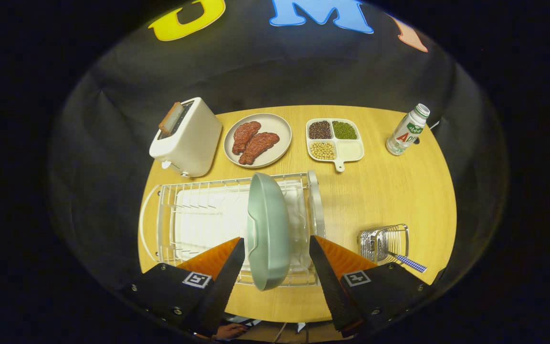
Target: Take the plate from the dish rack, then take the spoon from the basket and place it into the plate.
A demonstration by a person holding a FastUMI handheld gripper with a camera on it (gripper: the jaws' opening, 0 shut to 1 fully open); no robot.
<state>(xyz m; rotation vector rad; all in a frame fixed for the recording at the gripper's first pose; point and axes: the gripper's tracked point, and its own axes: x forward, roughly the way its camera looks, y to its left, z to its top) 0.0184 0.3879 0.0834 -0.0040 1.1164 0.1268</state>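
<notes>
Gripper: gripper (275,253) stands with its fingers wide apart, one on each side of the plate's near edge, neither one pressing on it as far as I can see.
Plate: pale green plate (268,229) stands on edge in the dish rack (198,215), between the fingers and running on ahead of them.
Plate's axis: edge-on to the gripper, its long line goes straight away from the fingers; its hollow face turns to the left finger, its back to the right one.
Handling: looks stiff, smooth and likely slippery; probably ceramic or melamine, so breakable if dropped and not very light.
Where to hold: I judge the near rim best, fingers closing across the thin wall, then lifting up clear of the wires.
Spoon: spoon (406,262) lies in the small wire basket (385,243), off beyond the right finger, its checked handle poking out to the right.
Spoon's handling: slim, light, stiff; take it by the handle.
Desk: wooden desk (389,191) carries, well beyond the rack, a toaster (186,138), a plate of meat (258,141), a divided tray (334,138) and a bottle (406,131).
Stage: first step, plate not yet gripped.
</notes>
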